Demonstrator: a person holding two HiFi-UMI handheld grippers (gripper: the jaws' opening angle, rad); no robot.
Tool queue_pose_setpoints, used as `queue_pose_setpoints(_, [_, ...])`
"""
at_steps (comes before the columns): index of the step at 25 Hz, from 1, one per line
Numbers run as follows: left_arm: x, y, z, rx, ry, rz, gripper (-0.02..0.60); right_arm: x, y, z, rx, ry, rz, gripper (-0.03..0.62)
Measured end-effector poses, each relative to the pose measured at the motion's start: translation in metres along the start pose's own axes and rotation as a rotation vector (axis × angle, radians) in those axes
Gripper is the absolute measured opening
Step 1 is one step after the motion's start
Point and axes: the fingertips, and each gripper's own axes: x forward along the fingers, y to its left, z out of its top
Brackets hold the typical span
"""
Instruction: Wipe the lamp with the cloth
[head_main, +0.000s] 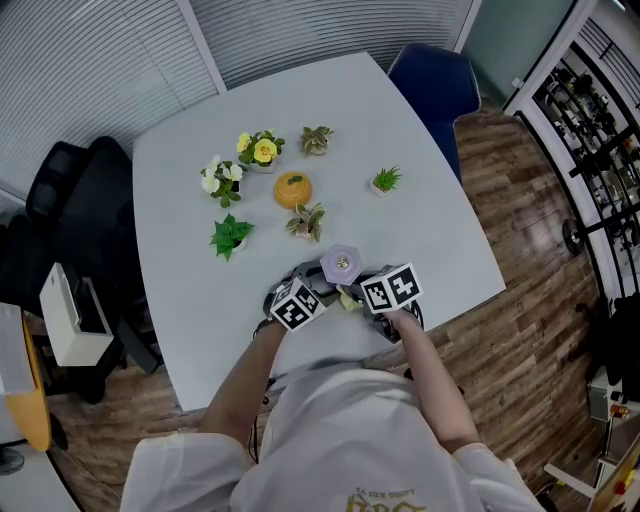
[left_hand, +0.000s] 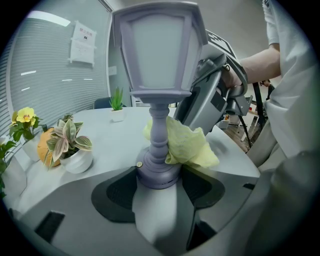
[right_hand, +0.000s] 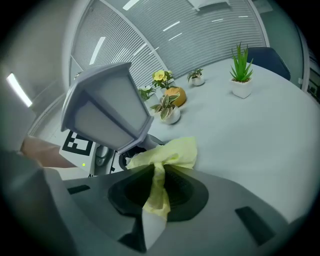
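Note:
A pale purple lantern-shaped lamp (head_main: 341, 266) stands near the table's front edge. In the left gripper view its round base (left_hand: 158, 172) sits between the jaws of my left gripper (left_hand: 159, 176), which grip it; the shade (left_hand: 157, 50) towers above. My right gripper (right_hand: 157, 175) is shut on a bunched yellow cloth (right_hand: 165, 155), pinched between its jaws. The cloth (left_hand: 190, 142) rests against the lamp's stem just above the base, on its right side. From the right gripper view the shade (right_hand: 107, 107) tilts at upper left. Both marker cubes, left (head_main: 296, 304) and right (head_main: 390, 288), flank the lamp.
Several small potted plants (head_main: 230, 235) and an orange pumpkin-like ornament (head_main: 293, 189) stand farther back on the white table (head_main: 420, 130). A variegated plant (left_hand: 70, 145) is close on the lamp's left. A blue chair (head_main: 435, 80) is behind the table, a black chair (head_main: 80, 220) at left.

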Motion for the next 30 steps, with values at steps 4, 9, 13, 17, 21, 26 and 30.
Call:
queue_pose_setpoints(4, [-0.001, -0.001, 0.000, -0.001, 0.001, 0.000, 0.284, -0.002, 0.000, -0.001, 0.013, -0.006, -0.007, 0.069])
queue_pose_setpoints(9, [0.000, -0.001, 0.001, 0.001, 0.000, 0.000, 0.284, -0.018, -0.004, 0.012, 0.027, -0.084, -0.038, 0.069])
queue_pose_setpoints(13, [0.000, -0.001, 0.000, 0.000, 0.001, 0.000, 0.284, -0.031, 0.000, 0.023, 0.040, -0.144, -0.012, 0.067])
queue_pose_setpoints(17, [-0.001, -0.001, 0.000, 0.000, 0.002, 0.002, 0.284, -0.031, 0.005, 0.021, 0.036, -0.138, 0.014, 0.069])
queue_pose_setpoints(21, [0.000, -0.001, 0.001, 0.000, 0.000, 0.001, 0.284, -0.026, 0.006, 0.020, 0.020, -0.127, 0.011, 0.069])
queue_pose_setpoints(26, [0.000, 0.000, 0.000, 0.000, 0.001, 0.002, 0.284, -0.022, 0.004, 0.021, 0.019, -0.118, 0.012, 0.069])
queue_pose_setpoints(30, [-0.001, -0.001, 0.001, 0.001, 0.000, 0.004, 0.284, -0.019, -0.001, 0.019, 0.023, -0.095, -0.002, 0.069])
